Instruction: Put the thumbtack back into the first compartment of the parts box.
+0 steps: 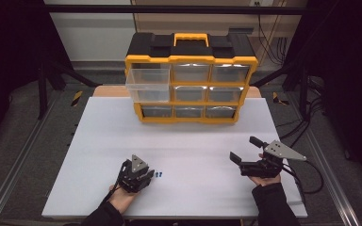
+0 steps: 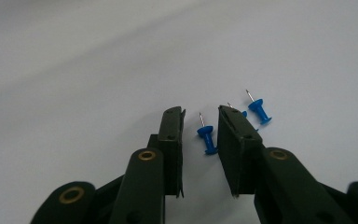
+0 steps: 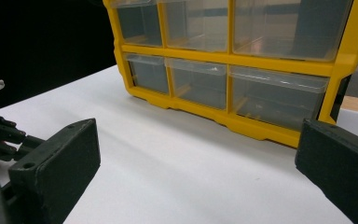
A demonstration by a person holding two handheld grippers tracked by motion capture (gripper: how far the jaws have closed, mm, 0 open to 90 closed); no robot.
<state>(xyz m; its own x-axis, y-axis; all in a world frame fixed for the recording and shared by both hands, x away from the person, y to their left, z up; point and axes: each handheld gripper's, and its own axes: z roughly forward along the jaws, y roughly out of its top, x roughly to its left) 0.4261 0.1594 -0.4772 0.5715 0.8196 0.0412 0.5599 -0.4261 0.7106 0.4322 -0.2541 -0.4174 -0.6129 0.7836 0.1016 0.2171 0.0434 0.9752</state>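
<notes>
Your left gripper [image 2: 200, 128] rests low on the white counter [image 1: 179, 155], its jaws narrowed around a small blue plastic pushpin [image 2: 208, 137] but not yet touching it. Centre the pin's head before you pinch; two more blue pushpins [image 2: 259, 111] lie just beyond, at one o'clock, and could get nudged. Your right gripper [image 1: 245, 149] waits with jaws wide and empty. At twelve o'clock stands the yellow-and-black drawer organiser [image 1: 191, 84], one clear drawer [image 1: 147, 79] pulled out.

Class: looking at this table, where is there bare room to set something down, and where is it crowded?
Free: the white table between the organizer and both grippers, and its left side. Crowded: around the left gripper, whose jaws straddle one of the blue pushpins.
</notes>
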